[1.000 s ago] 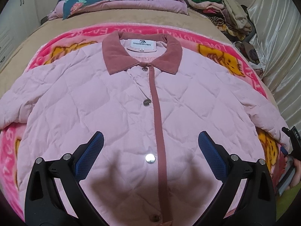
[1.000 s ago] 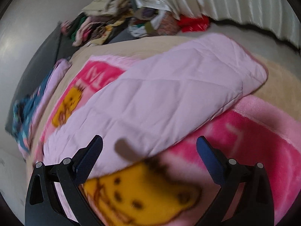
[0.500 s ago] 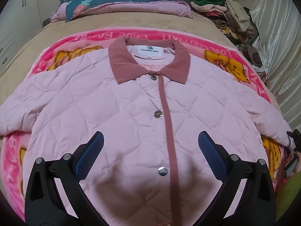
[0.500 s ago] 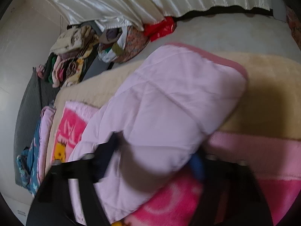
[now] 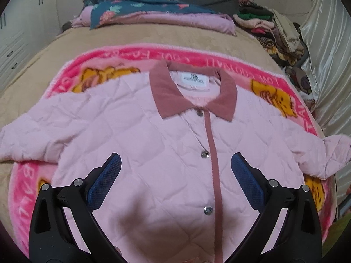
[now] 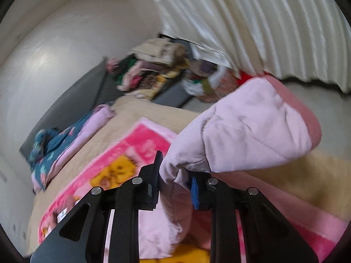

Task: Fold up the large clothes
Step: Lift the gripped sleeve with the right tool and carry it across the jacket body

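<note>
A pink quilted jacket [image 5: 153,144] with a darker pink collar [image 5: 169,94] lies face up and buttoned on a pink cartoon blanket [image 5: 33,182]. My left gripper [image 5: 175,179] is open and empty, held above the jacket's lower front. My right gripper [image 6: 175,182] is shut on the jacket's right sleeve [image 6: 252,135] and holds it lifted off the bed, the cuff end flopping to the right. That raised sleeve also shows in the left wrist view [image 5: 324,153] at the far right.
The blanket lies on a beige bed cover [image 5: 153,39]. Folded bedding [image 5: 153,11] sits at the head of the bed. A pile of clothes [image 5: 274,28] lies at the back right. A pale curtain [image 5: 329,54] hangs along the right side.
My right gripper has closed on the right sleeve and lifted it. My left gripper has drawn back, so more of the jacket and bed shows.
</note>
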Tool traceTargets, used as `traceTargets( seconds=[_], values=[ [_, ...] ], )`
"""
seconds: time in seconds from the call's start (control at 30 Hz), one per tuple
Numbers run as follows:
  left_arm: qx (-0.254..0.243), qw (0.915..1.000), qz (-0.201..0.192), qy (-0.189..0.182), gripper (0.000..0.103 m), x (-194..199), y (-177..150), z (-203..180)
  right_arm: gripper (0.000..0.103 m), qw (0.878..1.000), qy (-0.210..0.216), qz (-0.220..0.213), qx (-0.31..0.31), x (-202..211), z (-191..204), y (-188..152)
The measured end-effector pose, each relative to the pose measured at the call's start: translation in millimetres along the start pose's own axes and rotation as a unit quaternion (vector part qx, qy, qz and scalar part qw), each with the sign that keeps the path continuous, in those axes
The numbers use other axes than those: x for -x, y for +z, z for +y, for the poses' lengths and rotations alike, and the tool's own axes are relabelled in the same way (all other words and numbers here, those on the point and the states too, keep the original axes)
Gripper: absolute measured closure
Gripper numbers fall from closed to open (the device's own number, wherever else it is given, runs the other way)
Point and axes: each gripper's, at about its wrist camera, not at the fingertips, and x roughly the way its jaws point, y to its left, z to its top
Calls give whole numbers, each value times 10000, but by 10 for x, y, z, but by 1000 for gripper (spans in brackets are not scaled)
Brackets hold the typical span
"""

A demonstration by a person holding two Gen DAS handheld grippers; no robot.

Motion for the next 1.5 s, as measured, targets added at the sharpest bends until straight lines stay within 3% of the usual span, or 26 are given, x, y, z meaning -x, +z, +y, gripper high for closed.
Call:
traceTargets(
  seconds=[0.37,0.47,0.67,0.87,1.07,1.5],
  values=[
    [199,9986,-440,207,9,339,203,372,85,9907,907,-170,1002,189,1193,-13],
    [413,9984,-375,97,9,389,238,512,85,9868,1093,-183,1177,261,1444,-60],
    [501,9967,-639,25,9,548,300,620,85,9784,1404,-238,1496,400,1888,-154],
    [624,9952,-754,-14,9,523,331,751,86,9699,1648,-279,1772,516,2370,-356],
    [685,9957,-599,-175,9,357,216,910,86,9609,1811,-200,2084,536,2806,-629],
    [1048,9922,-504,-457,9,192,99,1294,86,9332,2166,102,2866,449,3454,-1357]
  ],
)
